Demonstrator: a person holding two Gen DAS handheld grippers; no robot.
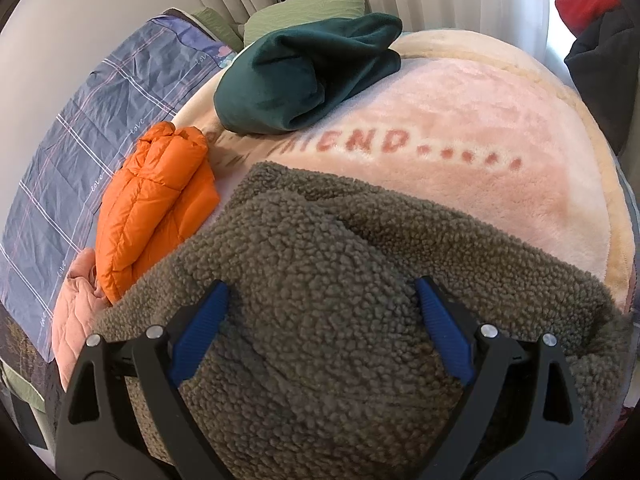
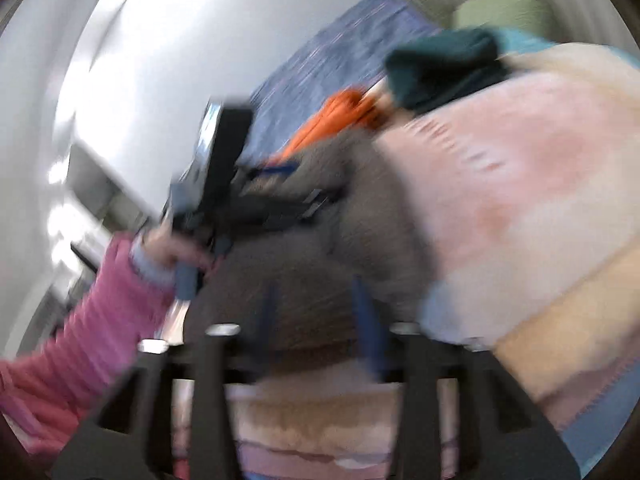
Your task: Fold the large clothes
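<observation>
An olive-grey fleece garment (image 1: 320, 280) lies on the pink blanket (image 1: 480, 128) of a bed. My left gripper (image 1: 322, 300) is open, its blue pads (image 1: 202, 332) spread wide just above the fleece. The right wrist view is heavily blurred. In it my right gripper (image 2: 316, 308) hovers over the near edge of the same fleece (image 2: 320, 264), with a gap between its blue pads (image 2: 370, 320), so it looks open. The left gripper (image 2: 256, 184) and the hand in a pink sleeve (image 2: 100, 292) holding it show at the left of that view.
A folded orange puffer jacket (image 1: 156, 204) lies left of the fleece. A bundled dark-green garment (image 1: 304, 76) sits farther back. A blue checked sheet (image 1: 80, 140) covers the left side by the wall. Green pillows (image 1: 304, 10) and curtains stand behind. Red and black clothing (image 1: 596, 40) hangs at the right.
</observation>
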